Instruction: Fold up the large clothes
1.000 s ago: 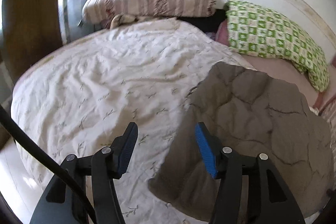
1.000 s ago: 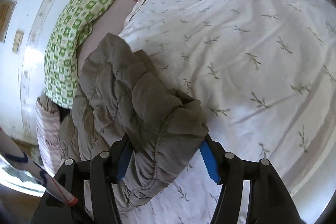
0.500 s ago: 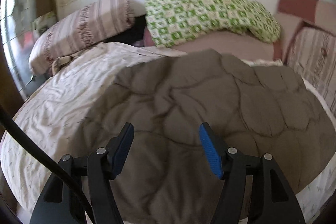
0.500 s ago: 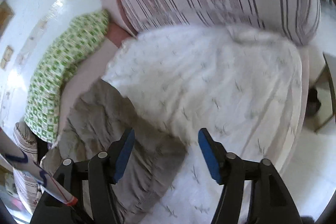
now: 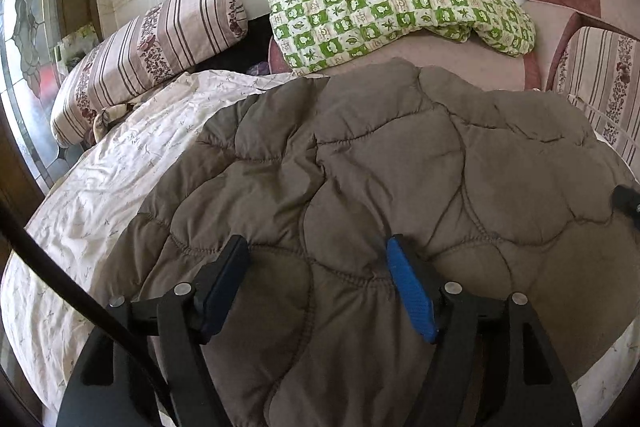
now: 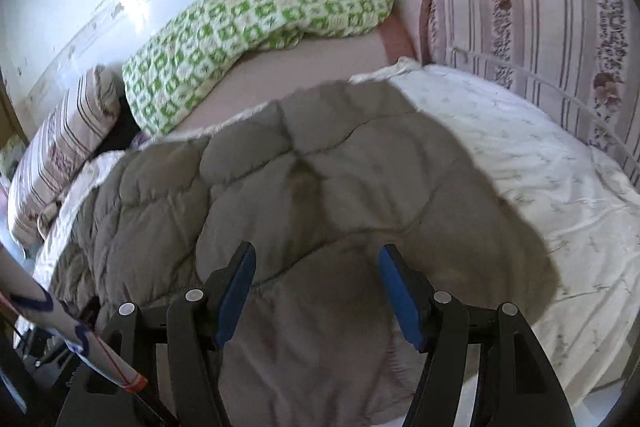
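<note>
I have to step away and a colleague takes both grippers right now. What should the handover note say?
Left gripper: open, holding nothing, over the near edge of the brown quilted coat.
Right gripper: open, empty, also above the coat.
The coat lies spread on the white bedsheet, with the green checked blanket behind it.
Done: coat laid out.
Left: the folding itself; no finished fold is visible.

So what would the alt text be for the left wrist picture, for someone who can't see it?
An open left gripper hangs just above a brown quilted coat spread over a white bedspread. Behind lie a green checked blanket and a striped pillow against a white wall.
</note>
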### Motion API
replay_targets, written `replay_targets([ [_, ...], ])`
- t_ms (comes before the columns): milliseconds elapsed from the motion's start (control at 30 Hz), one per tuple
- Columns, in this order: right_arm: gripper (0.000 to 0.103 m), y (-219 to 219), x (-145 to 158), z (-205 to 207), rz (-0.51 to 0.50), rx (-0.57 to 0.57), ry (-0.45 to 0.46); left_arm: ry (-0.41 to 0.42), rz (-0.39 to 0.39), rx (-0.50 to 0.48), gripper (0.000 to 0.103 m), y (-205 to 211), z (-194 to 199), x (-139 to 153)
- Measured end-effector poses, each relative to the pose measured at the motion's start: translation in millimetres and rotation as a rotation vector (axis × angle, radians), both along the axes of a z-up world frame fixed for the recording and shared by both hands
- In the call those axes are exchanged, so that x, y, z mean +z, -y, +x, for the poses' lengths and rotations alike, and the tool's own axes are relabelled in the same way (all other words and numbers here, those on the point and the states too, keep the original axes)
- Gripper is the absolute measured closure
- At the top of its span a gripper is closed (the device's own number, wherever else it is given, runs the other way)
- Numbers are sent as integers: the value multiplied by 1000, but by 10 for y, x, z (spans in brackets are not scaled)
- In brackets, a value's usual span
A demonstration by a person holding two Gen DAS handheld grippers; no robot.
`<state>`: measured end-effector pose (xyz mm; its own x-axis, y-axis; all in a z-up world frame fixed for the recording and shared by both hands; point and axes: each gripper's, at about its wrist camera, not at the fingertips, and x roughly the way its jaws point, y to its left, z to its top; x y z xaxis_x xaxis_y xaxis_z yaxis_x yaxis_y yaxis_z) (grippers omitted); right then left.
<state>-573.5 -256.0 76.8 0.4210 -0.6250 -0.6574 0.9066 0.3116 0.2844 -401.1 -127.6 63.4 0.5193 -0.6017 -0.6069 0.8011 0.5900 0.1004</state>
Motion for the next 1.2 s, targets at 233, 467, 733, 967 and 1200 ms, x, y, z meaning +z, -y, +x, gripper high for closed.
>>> replay_targets([
  [233, 30, 88, -132, 156, 7, 3, -63, -4, 1, -3, 31, 6, 13, -10],
  [467, 20, 115, -297, 326, -15, 15, -163, 1, 3, -7, 30, 33, 17, -39],
  [733, 16, 155, -345, 451, -42, 31, -234, -6, 3, -9, 30, 61, 39, -75],
  [967, 16, 149, -360, 486, -54, 35, -260, -13, 4, -12, 29, 69, 69, -101],
  [1200, 16, 140, -340, 464, -48, 34, -240, -15, 2, -11, 29, 70, 71, -98],
])
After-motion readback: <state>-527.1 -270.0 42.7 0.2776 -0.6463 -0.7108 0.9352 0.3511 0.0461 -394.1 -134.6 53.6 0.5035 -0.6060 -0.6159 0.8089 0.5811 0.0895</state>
